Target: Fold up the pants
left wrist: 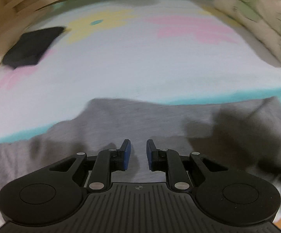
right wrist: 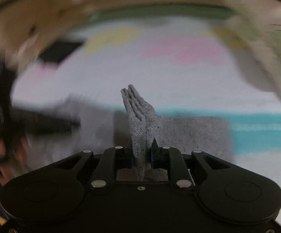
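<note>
The grey pants [left wrist: 160, 120] lie spread on a pale mat [left wrist: 140, 68] with pink and yellow patches and a teal border. In the left wrist view my left gripper [left wrist: 138, 151] hovers over the grey cloth, its blue pads [left wrist: 126, 153] apart with nothing between them. In the right wrist view my right gripper [right wrist: 142, 149] is shut on a folded edge of the pants [right wrist: 140, 120]. Several layers stick up past the fingers, and the rest of the cloth [right wrist: 195, 134] trails below. Both views are blurred by motion.
A black flat object [left wrist: 31, 46] lies at the mat's far left. A cream and green patterned cloth [left wrist: 257, 19] is bunched at the far right. A dark blurred shape with a hand [right wrist: 4, 120] fills the left edge of the right wrist view.
</note>
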`<action>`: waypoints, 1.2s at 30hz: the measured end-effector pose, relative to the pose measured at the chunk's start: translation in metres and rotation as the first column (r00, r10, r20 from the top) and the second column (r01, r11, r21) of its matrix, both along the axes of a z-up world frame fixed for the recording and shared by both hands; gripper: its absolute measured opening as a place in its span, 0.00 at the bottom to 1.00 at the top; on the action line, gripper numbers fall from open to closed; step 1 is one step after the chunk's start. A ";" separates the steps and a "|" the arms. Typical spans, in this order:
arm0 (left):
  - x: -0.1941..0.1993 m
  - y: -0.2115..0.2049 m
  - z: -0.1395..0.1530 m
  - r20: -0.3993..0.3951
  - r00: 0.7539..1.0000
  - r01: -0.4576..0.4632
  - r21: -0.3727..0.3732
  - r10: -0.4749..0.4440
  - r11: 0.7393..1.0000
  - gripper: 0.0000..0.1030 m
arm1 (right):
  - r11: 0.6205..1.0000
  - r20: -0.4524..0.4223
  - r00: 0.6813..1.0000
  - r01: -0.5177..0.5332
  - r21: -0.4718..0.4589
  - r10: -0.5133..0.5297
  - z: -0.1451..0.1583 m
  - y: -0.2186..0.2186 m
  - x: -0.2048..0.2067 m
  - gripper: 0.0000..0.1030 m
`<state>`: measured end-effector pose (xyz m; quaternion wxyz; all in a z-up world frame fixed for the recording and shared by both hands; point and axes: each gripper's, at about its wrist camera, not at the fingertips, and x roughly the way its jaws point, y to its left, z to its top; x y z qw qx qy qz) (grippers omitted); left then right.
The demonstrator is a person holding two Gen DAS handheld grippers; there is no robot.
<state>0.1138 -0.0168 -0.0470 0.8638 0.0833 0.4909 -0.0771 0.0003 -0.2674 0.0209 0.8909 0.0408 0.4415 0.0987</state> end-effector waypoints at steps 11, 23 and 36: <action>-0.008 0.013 0.008 0.012 0.997 0.077 -0.132 -0.076 0.988 0.17 | 0.956 -0.061 0.974 -0.227 -0.187 0.219 -0.020 0.054 -0.015 0.56; -0.019 -0.019 -0.009 -0.059 0.972 0.209 -0.224 -0.228 0.952 0.18 | 0.973 -0.095 0.974 0.197 -0.118 -0.208 -0.021 -0.060 0.020 0.64; -0.034 -0.041 -0.039 -0.131 0.941 0.279 -0.220 -0.311 0.935 0.18 | 0.958 -0.186 0.954 0.196 -0.208 -0.236 -0.056 -0.055 0.024 0.65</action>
